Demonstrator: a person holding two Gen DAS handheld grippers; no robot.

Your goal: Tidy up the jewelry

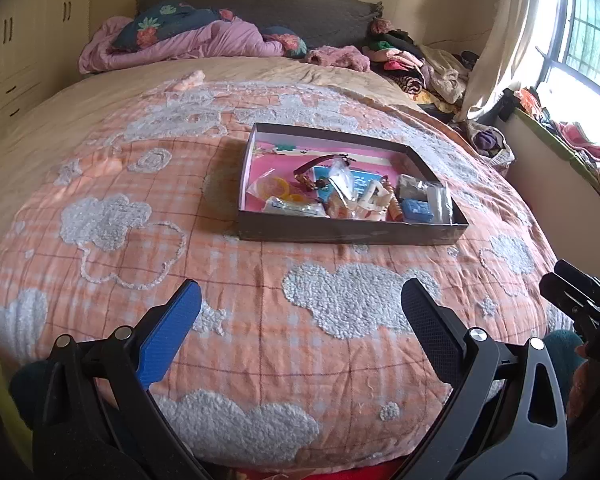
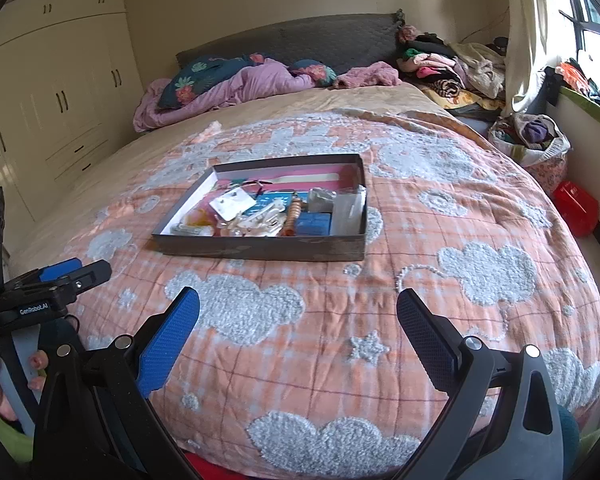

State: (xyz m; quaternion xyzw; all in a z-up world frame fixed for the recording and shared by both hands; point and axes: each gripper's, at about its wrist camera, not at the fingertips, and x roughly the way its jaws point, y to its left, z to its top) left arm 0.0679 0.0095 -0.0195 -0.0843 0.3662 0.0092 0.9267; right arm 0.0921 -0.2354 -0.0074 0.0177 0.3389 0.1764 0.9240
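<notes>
Sitting in the middle of both frames, a shallow dark box [image 1: 352, 236] is resting on a bed under an orange checked blanket [image 1: 260, 320] patterned with fluffy white clouds. Inside the box, on a pink lining, the jewelry is lying in a loose heap toward the near end: yellow rings in a clear bag [image 1: 274, 189], a brown strap [image 1: 320, 162], a small blue box [image 1: 418, 210] and a clear plastic packet [image 1: 438, 200].

Looking from the left wrist, the box is appearing slightly right of centre, and the right gripper [image 1: 580, 304] is showing only as black parts at the right edge of the frame, so its opening cannot be told from there. Looking from the right wrist, the box [image 2: 260, 248] is appearing left of centre, with a white earring card [image 2: 236, 204] and an orange beaded piece [image 2: 294, 216] showing plainly among the things; a red object [image 2: 576, 206] on the floor at the right edge is showing only in this view. The left gripper [image 2: 66, 272] is sticking in from the left edge, and a hand [image 2: 4, 380] is wrapping around its pale handle in the lower left corner.

Each camera's own gripper is filling the bottom of its frame. The left gripper [image 1: 300, 308] is hanging over the blanket, well short of the box, its jaws spread wide and holding nothing. The right gripper [image 2: 298, 312] is hovering likewise, jaws wide apart and empty, pointing toward the box.
</notes>
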